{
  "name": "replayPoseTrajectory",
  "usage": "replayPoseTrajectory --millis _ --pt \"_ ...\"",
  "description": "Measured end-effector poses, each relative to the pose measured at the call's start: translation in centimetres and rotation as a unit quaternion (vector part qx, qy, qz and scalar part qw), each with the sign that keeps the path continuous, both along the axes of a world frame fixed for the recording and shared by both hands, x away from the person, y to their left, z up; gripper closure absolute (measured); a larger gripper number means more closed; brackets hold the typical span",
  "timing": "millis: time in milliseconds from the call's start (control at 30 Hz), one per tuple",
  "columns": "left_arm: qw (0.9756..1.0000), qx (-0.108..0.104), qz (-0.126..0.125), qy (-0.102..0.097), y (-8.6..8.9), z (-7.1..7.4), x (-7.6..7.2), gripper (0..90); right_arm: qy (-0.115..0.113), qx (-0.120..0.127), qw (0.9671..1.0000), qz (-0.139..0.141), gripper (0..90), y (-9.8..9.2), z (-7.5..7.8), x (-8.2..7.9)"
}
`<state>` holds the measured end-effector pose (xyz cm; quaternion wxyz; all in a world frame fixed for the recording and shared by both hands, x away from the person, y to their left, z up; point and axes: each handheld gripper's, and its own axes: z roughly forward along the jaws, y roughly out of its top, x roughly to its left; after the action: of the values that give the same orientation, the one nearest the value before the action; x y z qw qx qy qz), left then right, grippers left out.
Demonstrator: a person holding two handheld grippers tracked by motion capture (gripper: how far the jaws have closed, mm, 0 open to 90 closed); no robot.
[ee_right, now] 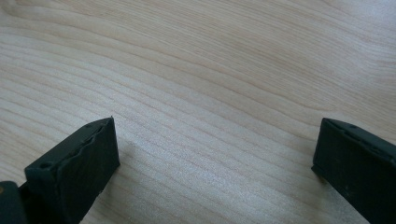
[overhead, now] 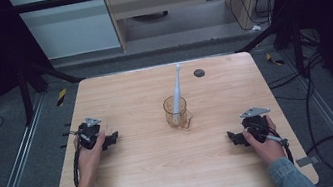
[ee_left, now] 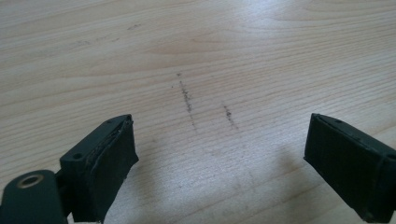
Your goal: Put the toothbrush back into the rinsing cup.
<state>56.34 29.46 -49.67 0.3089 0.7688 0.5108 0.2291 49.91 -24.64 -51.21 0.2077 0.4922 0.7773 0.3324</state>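
both tongs rest low on the tabletop (overhead: 142, 178), left tongs (overhead: 113, 139) and right tongs (overhead: 233, 138) each w/ jaws wide apart, nothing between them, just bare wood grain in both gripper views. the electric toothbrush (overhead: 176, 92) stands tilted in the clear glass cup (overhead: 176, 112) near mid-tabletop, head leaning up and away, well apart from both hands. risks from here, imo: cup is light & see-through, so a sideways bump from either tongs could tip it; grabbing the slim brush handle off-centre may let it twist or drag the cup along. a dark round hole (overhead: 198, 72) sits further back.
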Motion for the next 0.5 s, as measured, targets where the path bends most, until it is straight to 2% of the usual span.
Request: replayPoseTrajectory --millis 500 --pt "1.0000 -0.004 0.003 0.006 0.23 -0.68 0.46 6.7 0.000 0.000 1.0000 0.000 0.4 0.00 0.00 0.00"
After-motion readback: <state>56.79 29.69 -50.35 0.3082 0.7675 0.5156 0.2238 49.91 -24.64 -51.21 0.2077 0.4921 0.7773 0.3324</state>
